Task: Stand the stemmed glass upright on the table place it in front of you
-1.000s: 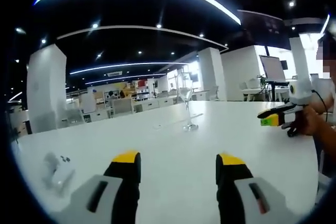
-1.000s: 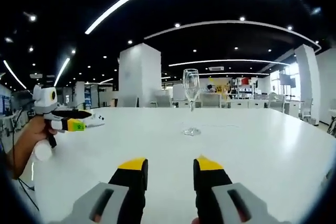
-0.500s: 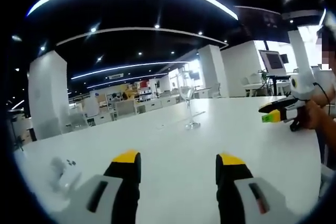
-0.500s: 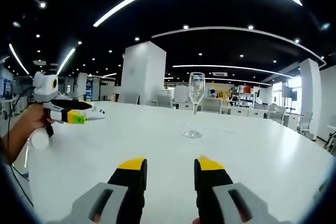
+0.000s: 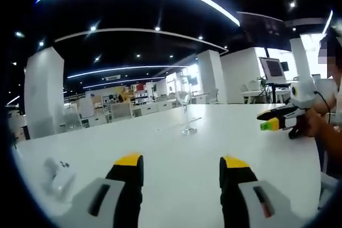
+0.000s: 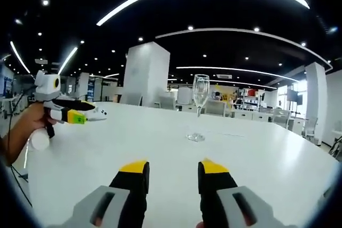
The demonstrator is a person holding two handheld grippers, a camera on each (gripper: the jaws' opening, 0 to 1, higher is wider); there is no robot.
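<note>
The broad white table (image 5: 176, 148) spreads across both views, its bare top running back toward white pillars and rows of desks in a dim hall lit by curved ceiling strips.

Out on the middle of that table, the clear stemmed glass (image 6: 200, 106), tall and narrow in the bowl, stands upright on its round foot; in the left gripper view the same glass (image 5: 185, 111) stands farther back on the table, again on its foot. Nothing touches it.

The left gripper (image 5: 181, 165), grey-bodied with black jaws tipped in yellow, hangs low over the near edge of the table with its jaws spread wide and nothing between them. It also enters the right gripper view from the left (image 6: 80, 116), held in a person's hand (image 6: 33, 123), well apart from the glass.

The right gripper (image 6: 173, 167) has its jaws parted by a narrower gap, also bare.

A small white object (image 5: 57, 179), too blurred to identify, perhaps a cloth or packet, lies on the table near the left gripper.
</note>
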